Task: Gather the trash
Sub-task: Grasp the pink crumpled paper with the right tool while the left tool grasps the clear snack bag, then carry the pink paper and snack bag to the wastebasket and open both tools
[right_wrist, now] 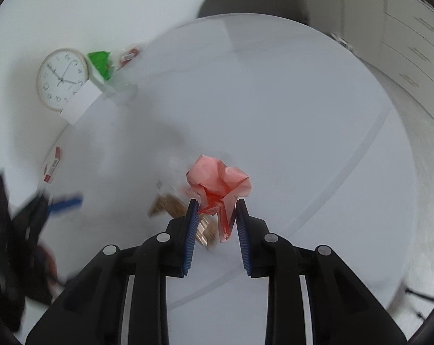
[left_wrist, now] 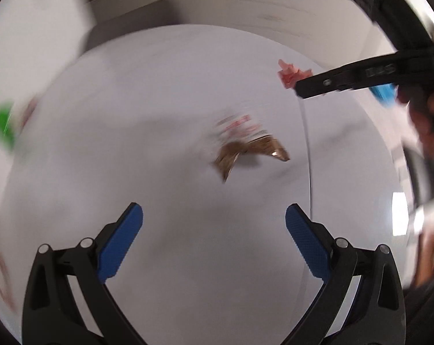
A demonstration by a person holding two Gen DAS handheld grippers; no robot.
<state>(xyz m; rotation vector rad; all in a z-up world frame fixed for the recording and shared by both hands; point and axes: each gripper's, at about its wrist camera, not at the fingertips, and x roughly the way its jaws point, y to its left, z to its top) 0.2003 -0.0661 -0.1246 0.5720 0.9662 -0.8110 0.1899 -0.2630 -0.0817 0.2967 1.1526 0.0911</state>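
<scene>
My right gripper is shut on a crumpled pink-red paper and holds it above the white round table. It also shows in the left wrist view with the paper at its tip. A brown crumpled wrapper lies on the table beyond my left gripper, which is open and empty. The wrapper also shows under the right gripper.
A wall clock, a white box and a green packet sit at the table's far left edge. A red-and-white carton lies nearer. A grey chair stands behind the table. Drawers are at right.
</scene>
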